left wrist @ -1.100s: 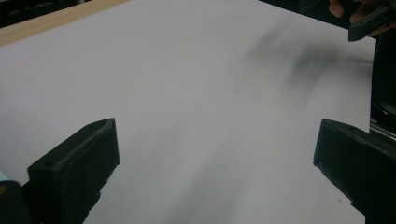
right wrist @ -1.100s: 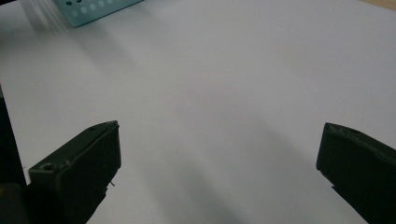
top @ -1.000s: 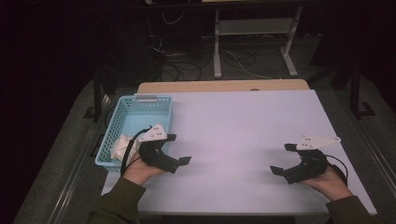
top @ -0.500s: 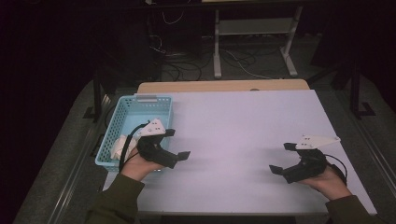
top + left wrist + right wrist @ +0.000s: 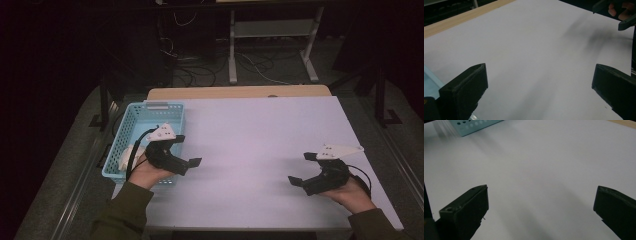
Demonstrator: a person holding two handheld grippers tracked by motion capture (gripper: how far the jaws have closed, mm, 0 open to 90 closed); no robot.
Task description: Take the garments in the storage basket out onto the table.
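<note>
Basket: a light-blue perforated plastic basket (image 5: 131,131) stands at the left edge of the white-topped bench (image 5: 260,140), its long side running away from the person; a corner of its pierced wall (image 5: 474,124) shows at the top left of the right gripper view.
Basket contents: a pale, whitish object (image 5: 126,156) lies in the near end — its kind cannot be told from these views.
Left hand-held gripper: the black two-jaw left hand-held gripper (image 5: 189,150), with a grey three-cornered plate on top, sits over the basket's near right corner, jaws pointing right across the bench. In its own view the gripper (image 5: 537,90) has its jaws spread wide with bare white surface between them — released, grasping nothing.
Left hand: the left hand (image 5: 147,170), in a dark olive sleeve, wraps the grip just beside the basket's near wall.
Right hand-held gripper: the right hand-held gripper (image 5: 301,168) is at the near right of the bench, well apart from the basket, jaws pointing left. Its own view shows the gripper (image 5: 540,211) with jaws wide apart over bare bench — released, empty.
Right hand: the right hand (image 5: 350,192) holds it near the bench's front edge.
Bench surround: a pale wooden strip (image 5: 240,92) runs along the far edge.
</note>
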